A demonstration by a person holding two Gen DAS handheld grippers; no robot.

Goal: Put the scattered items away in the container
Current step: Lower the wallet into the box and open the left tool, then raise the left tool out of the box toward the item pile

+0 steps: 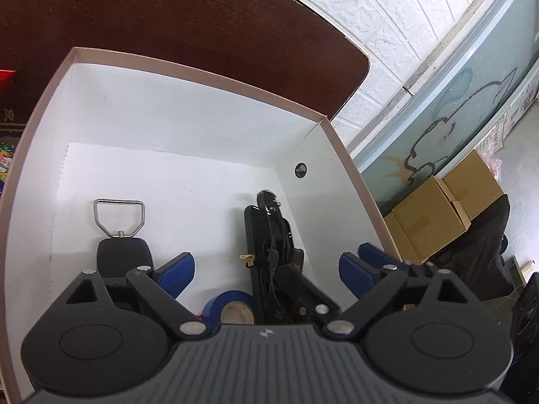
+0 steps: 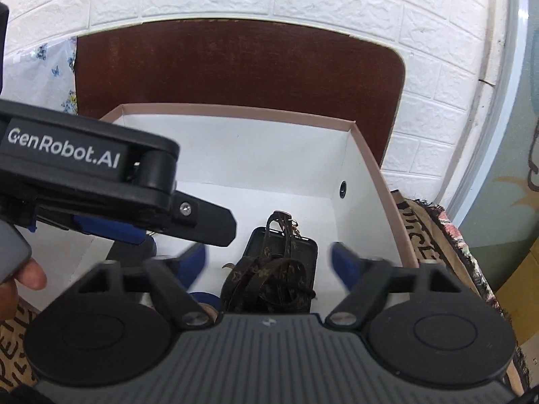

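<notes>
Hovering both claws over the box (image 1: 188, 67)
Left claw (image 1: 266, 262) and right claw (image 2: 269, 256) spread wide, holding nothing; phone case (image 1: 269, 235) lies inside.

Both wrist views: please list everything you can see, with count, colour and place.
box: one, white inside, pink rim, on the table.
table: one, dark brown, under the box.
phone case with strap: one, black and brown, in the box, right side.
tape roll: one, blue, in the box, near edge.
black item with metal ring: one, in the box, left side.
cardboard boxes: two, tan, on the floor, right.
rug: one, patterned, right of the box.
left gripper: open, over the box.
right gripper: open, over the phone case.
</notes>
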